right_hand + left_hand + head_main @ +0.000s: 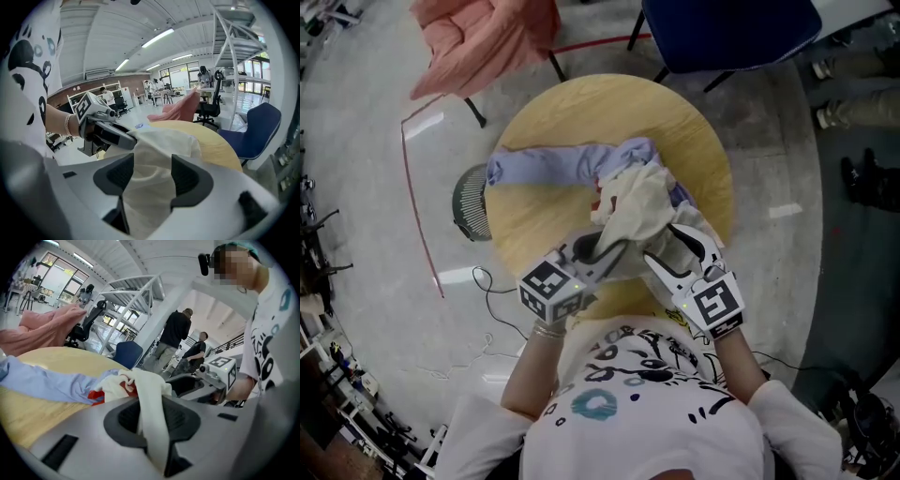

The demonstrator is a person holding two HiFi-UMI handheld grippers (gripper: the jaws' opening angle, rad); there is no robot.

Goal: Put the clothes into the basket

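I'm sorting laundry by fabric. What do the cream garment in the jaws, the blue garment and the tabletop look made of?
Cream garment: soft matte cloth, perhaps cotton; it bunches in loose folds. Blue garment: thin matte fabric, lying wrinkled; fibre unclear. Tabletop: pale yellowish wood or wood-look laminate, smooth.

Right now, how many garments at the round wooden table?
2: cream cloth held by left gripper and right gripper; lilac garment lying on the tabletop. Red patch between them may be a third.

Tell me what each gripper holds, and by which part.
Both hold the cream cloth: the left gripper pinches a thin fold of it, and the right gripper clamps a thicker bunch.
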